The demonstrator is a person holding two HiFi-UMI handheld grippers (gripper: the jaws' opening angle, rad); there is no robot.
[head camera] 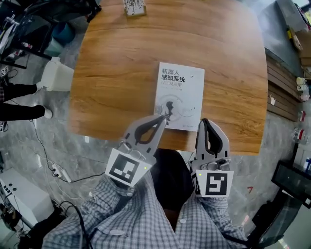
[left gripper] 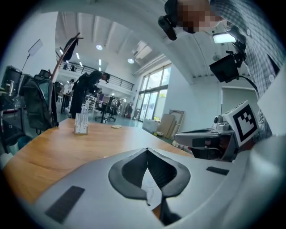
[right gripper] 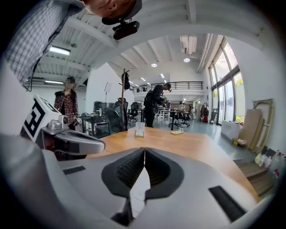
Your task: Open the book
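A closed white book (head camera: 180, 96) with a printed cover lies flat on the round-cornered wooden table (head camera: 112, 73), its bottom edge towards me. My left gripper (head camera: 164, 116) is shut and empty, with its tip over the book's lower left corner. My right gripper (head camera: 205, 120) is also shut and empty, and its tip is just off the book's lower right corner. In the left gripper view the jaws (left gripper: 147, 152) meet at their tips, and a sliver of the book (left gripper: 152, 192) shows below them. The right gripper view shows its jaws (right gripper: 144, 151) closed the same way above the book (right gripper: 138, 188).
A small upright card stand (head camera: 134, 7) sits at the table's far edge. On the floor to the left are a white box (head camera: 57, 75) and a power strip (head camera: 58, 171) with cables. Wooden boards (head camera: 282, 82) lie at the right. People stand in the hall behind.
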